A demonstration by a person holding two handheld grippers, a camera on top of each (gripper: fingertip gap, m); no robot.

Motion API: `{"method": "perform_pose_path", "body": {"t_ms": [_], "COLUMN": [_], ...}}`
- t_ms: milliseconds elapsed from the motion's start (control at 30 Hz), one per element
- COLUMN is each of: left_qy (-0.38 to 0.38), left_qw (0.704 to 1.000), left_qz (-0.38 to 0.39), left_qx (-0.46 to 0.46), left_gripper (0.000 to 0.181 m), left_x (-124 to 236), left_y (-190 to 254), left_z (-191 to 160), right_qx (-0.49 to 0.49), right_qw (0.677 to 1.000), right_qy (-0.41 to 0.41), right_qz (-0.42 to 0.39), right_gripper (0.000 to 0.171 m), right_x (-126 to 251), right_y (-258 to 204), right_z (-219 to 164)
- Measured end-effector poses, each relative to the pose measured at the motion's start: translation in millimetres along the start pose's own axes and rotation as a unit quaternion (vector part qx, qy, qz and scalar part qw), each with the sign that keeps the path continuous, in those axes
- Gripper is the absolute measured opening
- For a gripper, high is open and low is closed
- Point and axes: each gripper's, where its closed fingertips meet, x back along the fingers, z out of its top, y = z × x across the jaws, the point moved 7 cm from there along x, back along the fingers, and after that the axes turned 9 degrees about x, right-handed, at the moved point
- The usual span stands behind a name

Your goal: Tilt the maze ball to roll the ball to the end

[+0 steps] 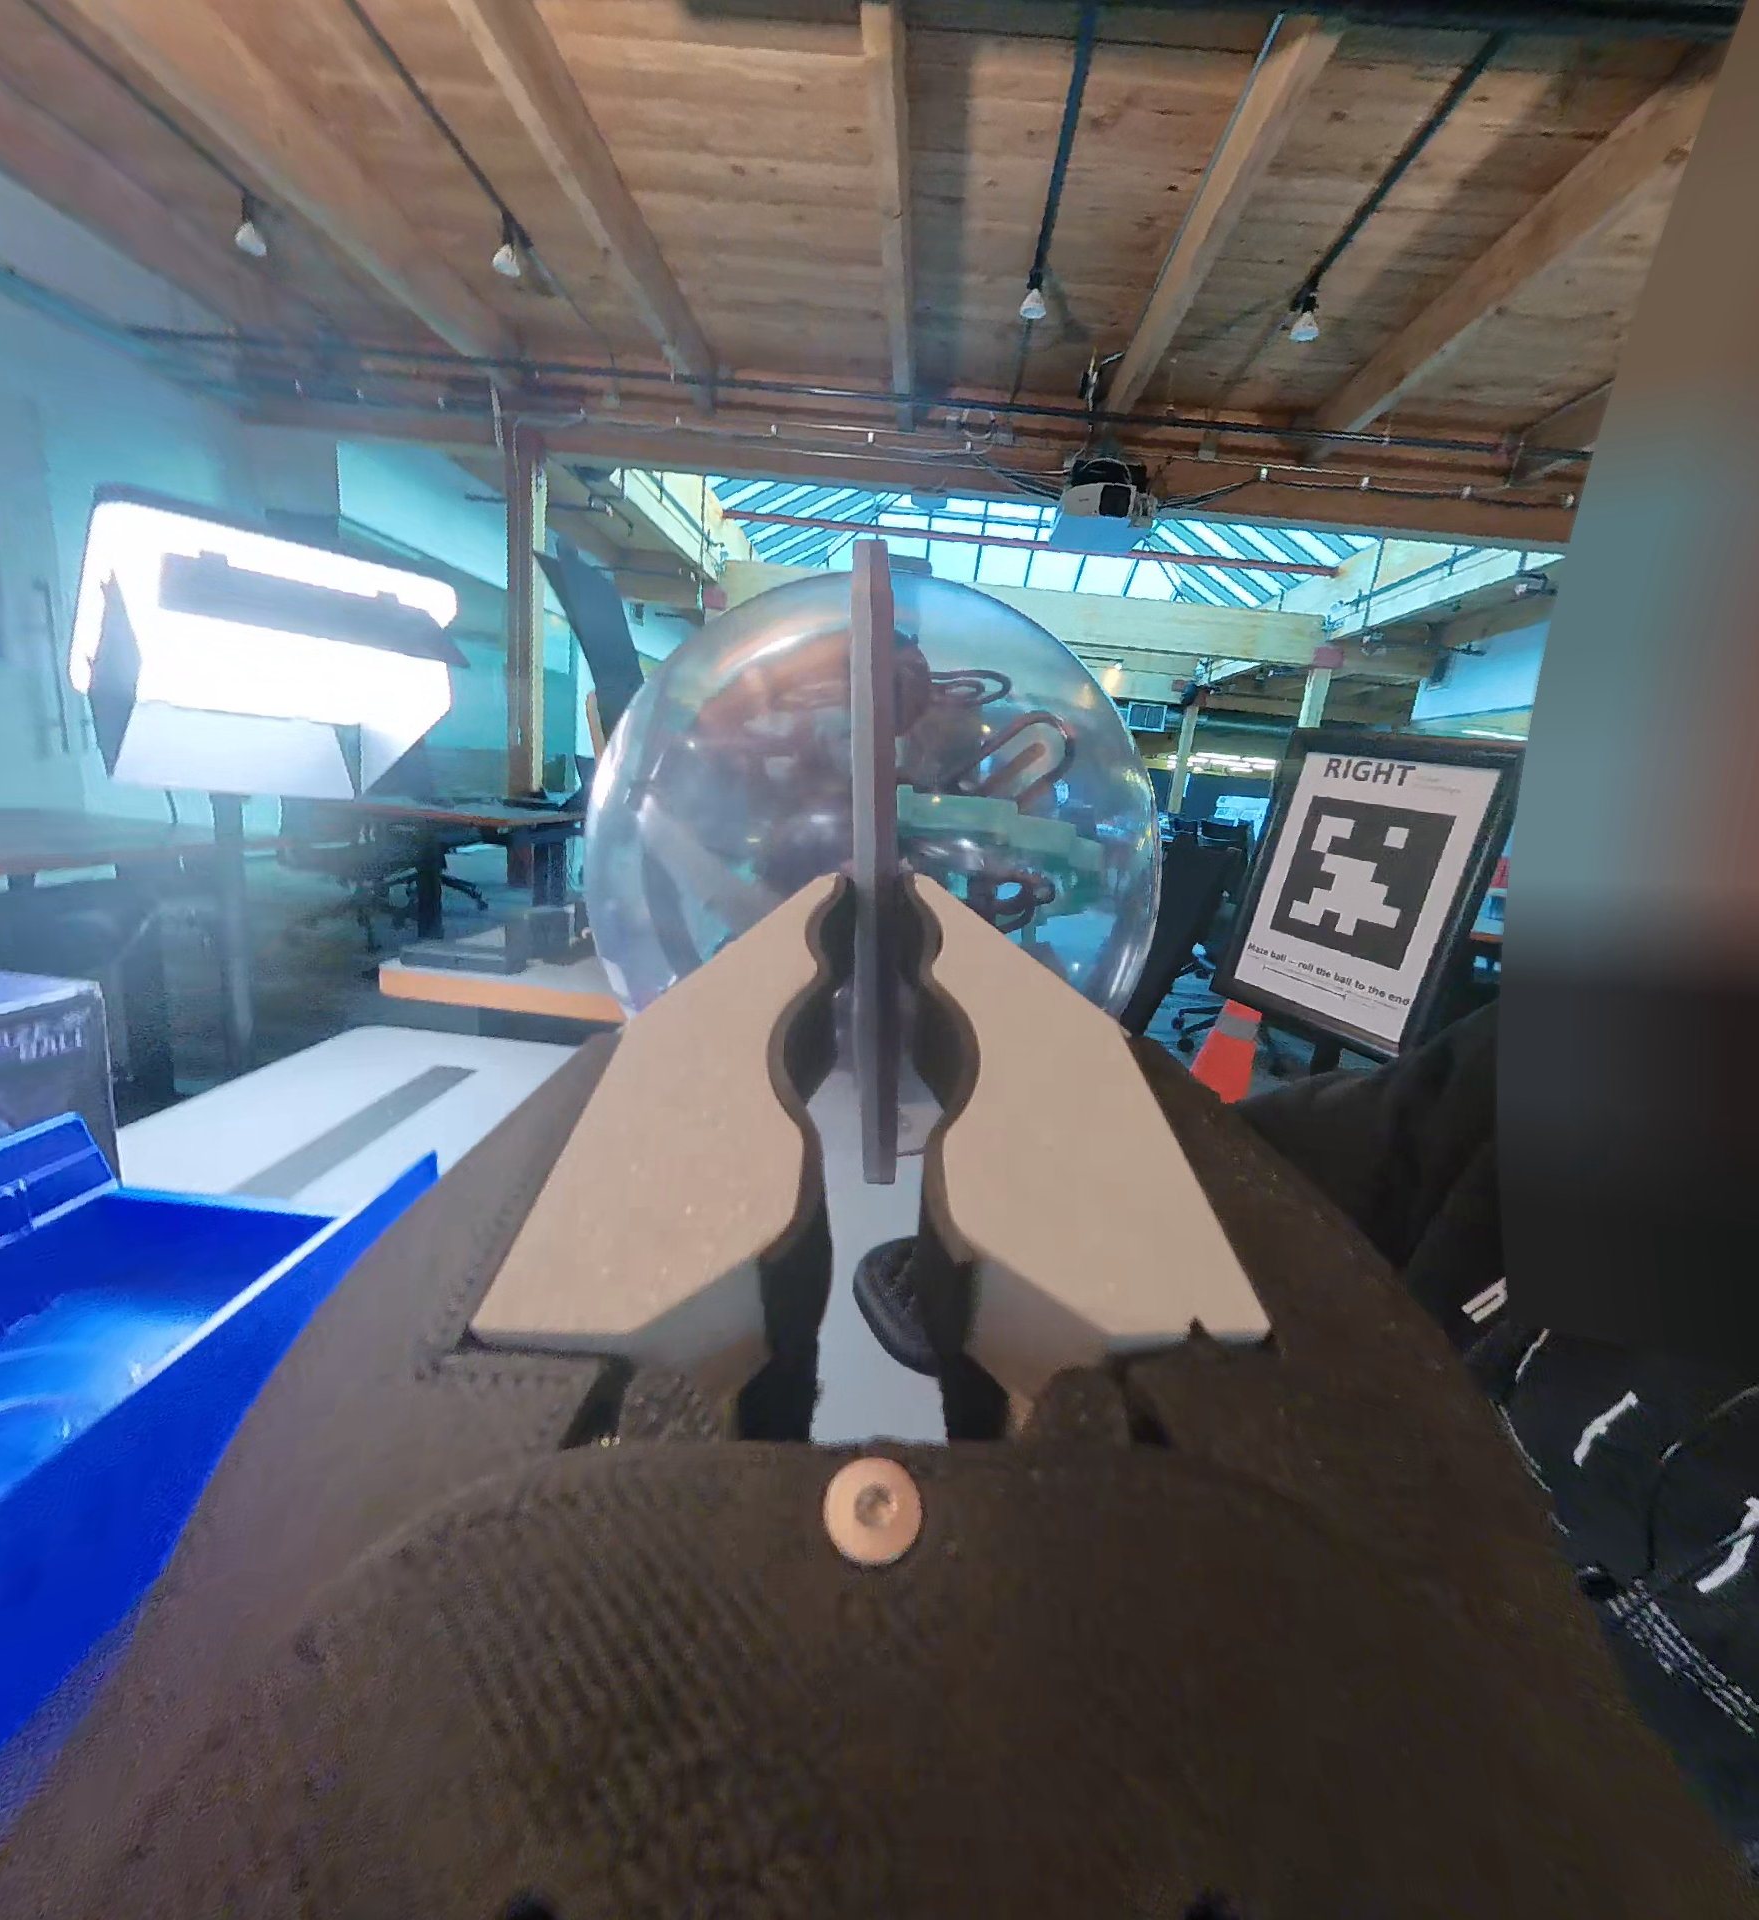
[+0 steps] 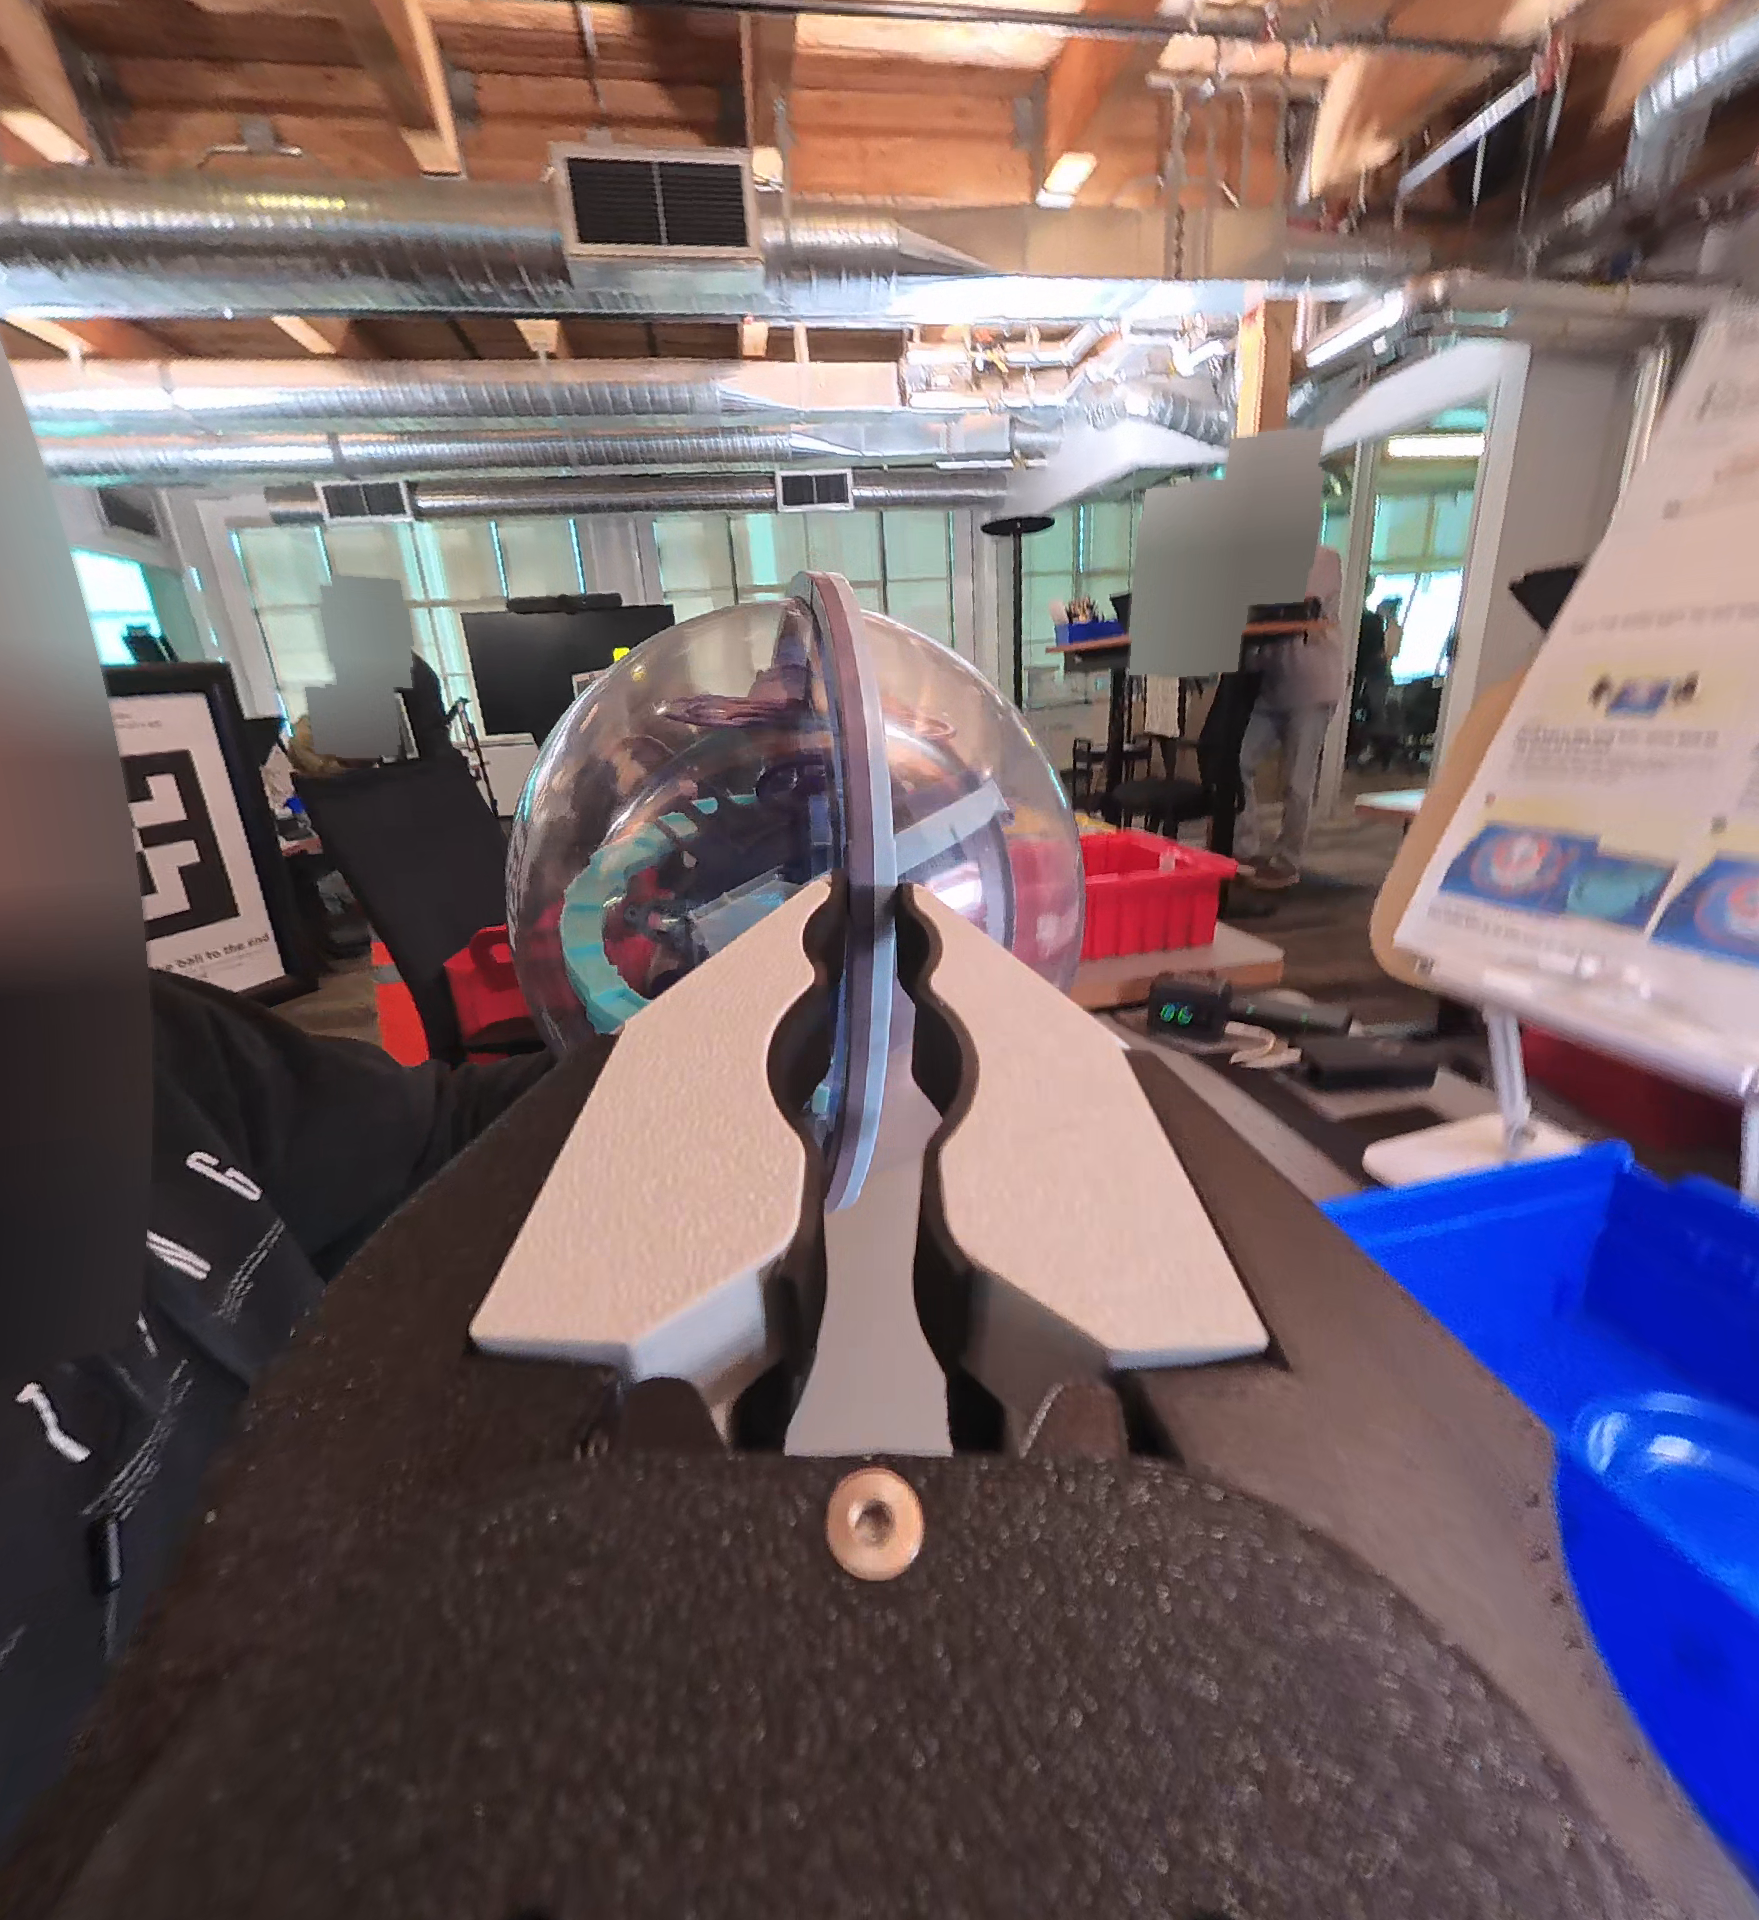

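Two tools clenched on the maze ball [image 1: 750, 790]: left tool [image 1: 873, 894] and right tool [image 2: 873, 894] pinching its flat rim, held aloft above the bench. Inner ball not visible, perhaps hidden. Tilting too sharply risks derailing it.

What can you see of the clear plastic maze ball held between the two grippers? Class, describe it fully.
The clear plastic maze ball is a transparent sphere with a thin grey rim around its middle, standing edge-on and upright in both views. Inside twist coloured tracks: reddish-brown loops in the left view, a teal curved ramp in the right. It is held aloft, the left gripper and right gripper each clamping the rim. The small ball inside cannot be made out.
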Motion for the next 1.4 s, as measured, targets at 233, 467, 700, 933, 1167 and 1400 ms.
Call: {"method": "perform_pose_path", "body": {"t_ms": [233,467,700,933,1167,1400], "left_qy": [-0.008,-0.017,-0.014,0.021,0.041,0.034], "left_qw": [1.000,0.999,0.997,0.986,0.973,0.954], "left_qz": [0.013,-0.003,-0.011,-0.050,-0.075,-0.093], "left_qx": [0.009,-0.052,-0.081,-0.157,-0.213,-0.282], "left_gripper": [0.007,0.007,0.007,0.007,0.007,0.007], "left_x": [6,3,2,-12,-29,-41], "left_y": [-7,5,7,21,42,73], "left_z": [-18,-14,-5,35,79,105], "right_qx": [-0.051,-0.026,0.012,0.103,0.176,0.215], "right_qw": [0.999,0.998,0.998,0.992,0.980,0.968], "right_qy": [0.004,0.048,0.057,0.066,0.081,0.117], "right_qz": [0.000,0.025,0.025,0.037,0.046,0.056], "right_gripper": [0.006,0.007,0.006,0.006,0.006,0.006], "right_x": [11,14,8,-8,-23,-24], "right_y": [4,-3,-7,-11,-21,-35], "right_z": [-43,-46,-29,32,94,117]}}
